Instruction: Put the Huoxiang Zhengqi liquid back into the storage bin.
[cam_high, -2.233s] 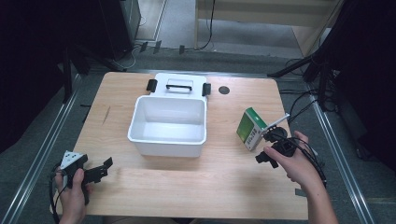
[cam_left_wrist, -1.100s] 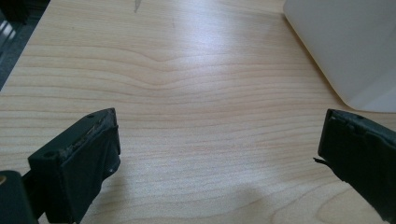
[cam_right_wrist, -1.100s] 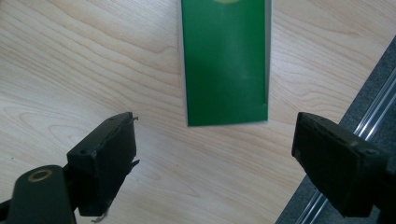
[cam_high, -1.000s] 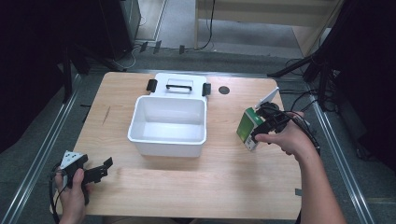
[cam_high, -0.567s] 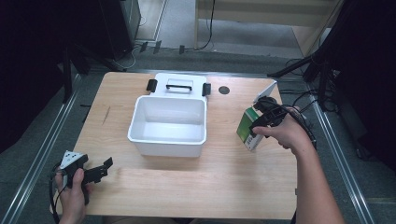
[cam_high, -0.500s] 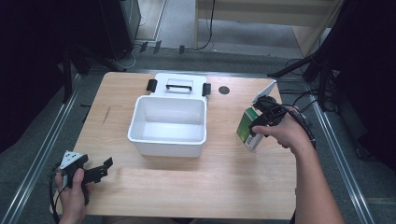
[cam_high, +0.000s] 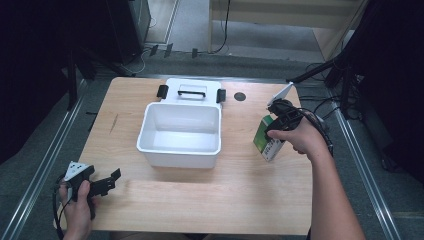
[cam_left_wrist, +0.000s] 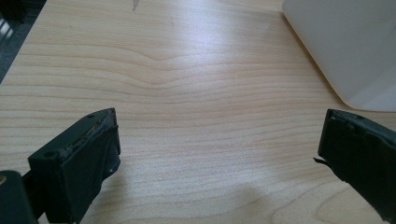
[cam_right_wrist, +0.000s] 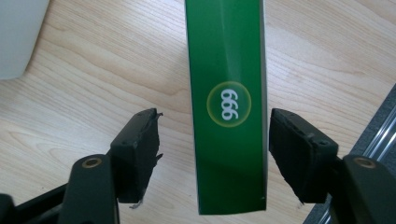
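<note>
A green and white carton (cam_high: 265, 142) stands upright on the right side of the wooden table (cam_high: 200, 200). My right gripper (cam_high: 281, 116) hovers over its top. In the right gripper view the carton's green face (cam_right_wrist: 227, 102), marked 999, runs between the two jaws of my right gripper (cam_right_wrist: 214, 119), with a gap on each side, so it is open and not touching. My left gripper (cam_high: 106, 182) rests low at the table's front left corner. It (cam_left_wrist: 219, 121) is open over bare wood with nothing between its jaws.
A white tub (cam_high: 179, 157) sits mid-table, its corner visible in the left gripper view (cam_left_wrist: 355, 46). Its lid (cam_high: 191, 90) with black latches lies just behind it. A small black disc (cam_high: 240, 96) is near the back edge. A metal rail (cam_high: 360, 165) runs along the table's right side.
My right gripper has moved from in front of and beside the carton up and back until its jaws straddle the carton's top. The left gripper has stayed still.
</note>
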